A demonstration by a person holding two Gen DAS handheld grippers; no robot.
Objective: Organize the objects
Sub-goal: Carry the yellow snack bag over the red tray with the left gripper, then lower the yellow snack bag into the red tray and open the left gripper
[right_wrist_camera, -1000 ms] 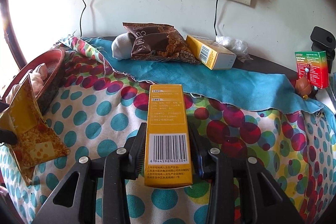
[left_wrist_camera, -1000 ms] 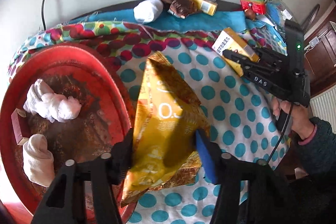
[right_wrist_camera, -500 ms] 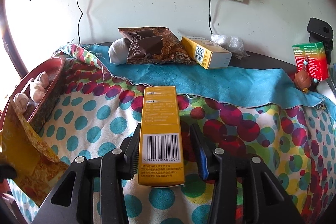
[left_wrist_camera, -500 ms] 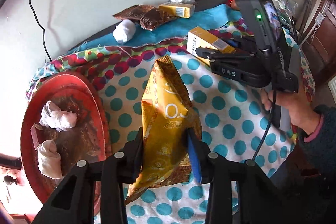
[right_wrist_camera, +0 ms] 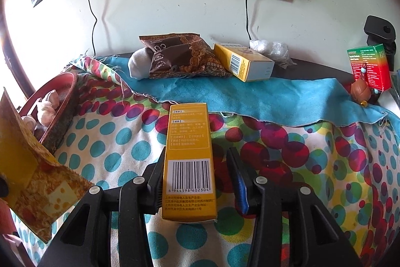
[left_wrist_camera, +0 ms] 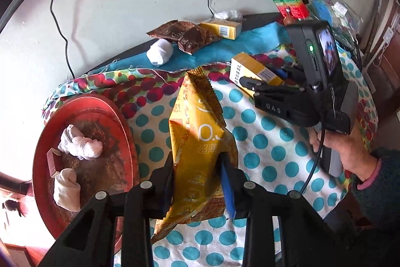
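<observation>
A spotted cloth covers the table, with a red tray at its left edge. The left gripper has just closed and pinches a yellow snack bag, held up beside the tray. The right gripper has its jaws spread – an orange box lies between them, touching only the left finger.
</observation>
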